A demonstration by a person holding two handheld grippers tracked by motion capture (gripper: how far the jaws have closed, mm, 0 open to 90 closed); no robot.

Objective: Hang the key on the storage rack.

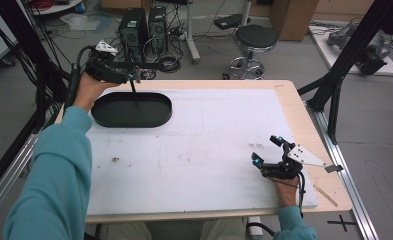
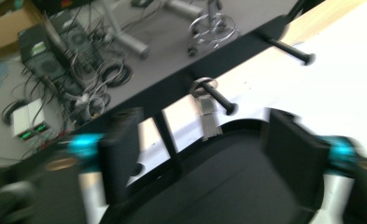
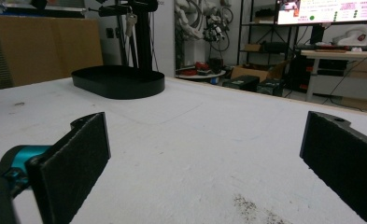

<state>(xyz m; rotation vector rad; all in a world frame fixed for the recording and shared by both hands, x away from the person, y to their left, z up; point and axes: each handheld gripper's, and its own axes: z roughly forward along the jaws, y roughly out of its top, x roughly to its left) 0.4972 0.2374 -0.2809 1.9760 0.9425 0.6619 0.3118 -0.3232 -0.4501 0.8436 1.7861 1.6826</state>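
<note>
Left sleeve (image 1: 54, 175): lower left of the high view, nearest the camera, forearm reaching up-frame.
Left gripper (image 1: 115, 70): upper left, above the black oval tray's (image 1: 154, 120) far rim; jaws apart, nothing visibly between them.
Black key stand (image 2: 172, 144): upright in the tray, keys (image 2: 209, 119) hanging on a peg.
Risk: likely knocking the stand over or snagging the keys, given the blur.
Right gripper (image 1: 271, 155): lower right, jaws wide apart, empty.
Open room: bare white mat (image 1: 209, 140) mid-frame; table edge near, right.
</note>
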